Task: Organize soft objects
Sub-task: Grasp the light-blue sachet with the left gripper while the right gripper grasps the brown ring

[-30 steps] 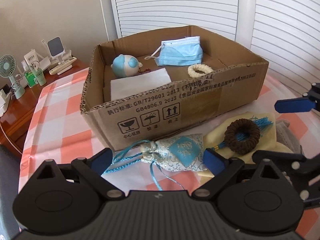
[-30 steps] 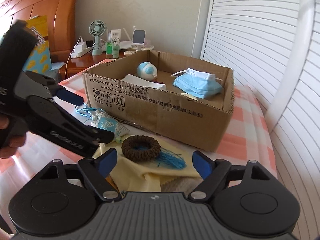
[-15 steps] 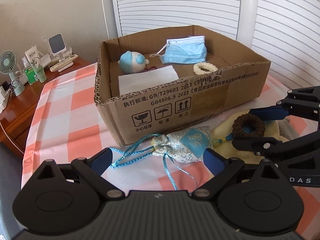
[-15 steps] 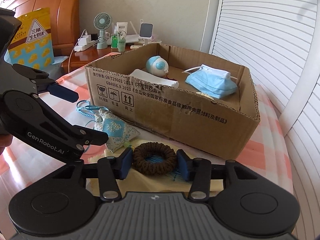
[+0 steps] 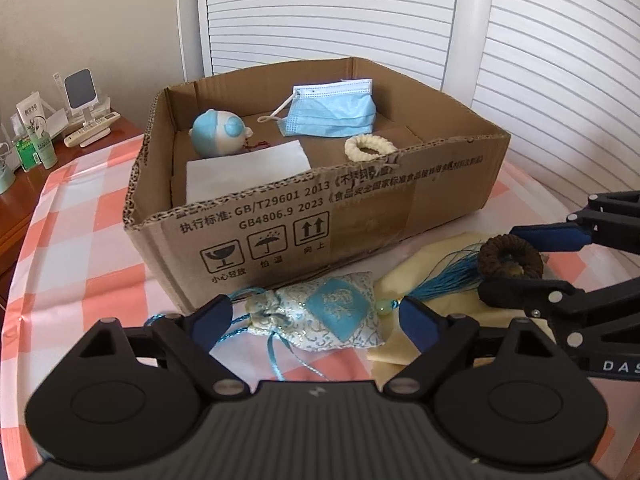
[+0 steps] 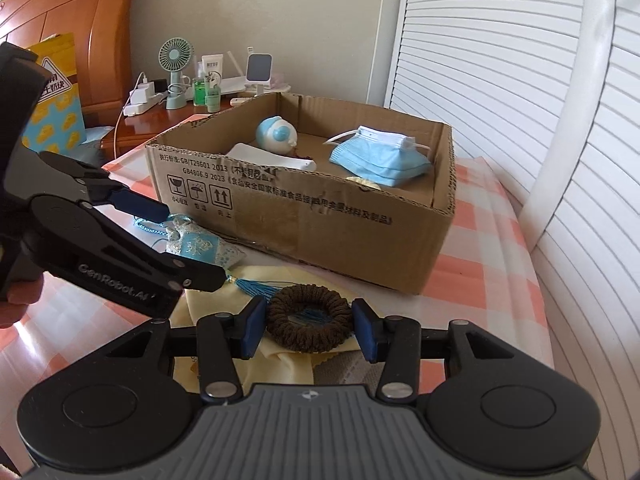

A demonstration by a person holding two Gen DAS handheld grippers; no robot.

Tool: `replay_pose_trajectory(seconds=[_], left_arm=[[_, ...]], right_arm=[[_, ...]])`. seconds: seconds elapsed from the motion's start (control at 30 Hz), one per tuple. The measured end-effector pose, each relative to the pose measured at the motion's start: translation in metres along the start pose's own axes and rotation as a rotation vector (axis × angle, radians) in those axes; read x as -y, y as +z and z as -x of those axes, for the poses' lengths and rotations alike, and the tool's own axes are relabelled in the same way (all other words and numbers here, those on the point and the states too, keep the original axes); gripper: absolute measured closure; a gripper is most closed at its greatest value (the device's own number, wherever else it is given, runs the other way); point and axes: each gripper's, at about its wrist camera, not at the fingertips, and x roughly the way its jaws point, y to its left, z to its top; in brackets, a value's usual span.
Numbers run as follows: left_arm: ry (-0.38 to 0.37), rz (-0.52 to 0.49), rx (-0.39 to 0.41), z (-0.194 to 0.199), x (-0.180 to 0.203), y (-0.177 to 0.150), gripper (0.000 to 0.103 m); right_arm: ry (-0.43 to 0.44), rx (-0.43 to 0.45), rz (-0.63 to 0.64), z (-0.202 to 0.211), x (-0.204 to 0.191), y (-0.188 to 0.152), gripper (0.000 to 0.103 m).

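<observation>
Left wrist camera: I look down-forward, close over the sachet [image 5: 336,312], facing the box [image 5: 320,216] front. Right wrist camera: I look down-forward from further right, close over the brown ring [image 6: 309,322]. Shared: box, sachet, ring, checked cloth [image 5: 80,240].

Hidden and cut-off parts

From the right wrist, the left claw [image 6: 178,246] covers part of the sachet [image 6: 200,248] behind it; the box's [image 6: 320,216] near wall hides most of the cream ring [image 6: 362,181]. From the left wrist, the right claw [image 5: 532,266] runs off the frame's edge.
</observation>
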Motion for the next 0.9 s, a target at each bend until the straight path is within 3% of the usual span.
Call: replay_pose_trajectory(seconds=[0.2,0.27,0.37,0.9], left_arm=[[0.01,0.023,-0.01,-0.009,0.0,-0.001,0.031],[0.011,0.022,-0.006,-0.007,0.0,-0.001,0.048],[-0.003,0.036,-0.003,-0.003,-0.003,-0.001,0.062],[-0.05,-0.014,-0.005,0.038,-0.006,0.005,0.066]], right_arm=[[-0.01,0.01,-0.009,0.006,0.005,-0.002,0.052],[-0.009,0.016,-0.014,0.008,0.007,-0.001,0.051],[-0.009,0.02,-0.018,0.009,0.008,-0.002,0.051],[-0.02,0.034,-0.01,0.028,0.008,0.002,0.051]])
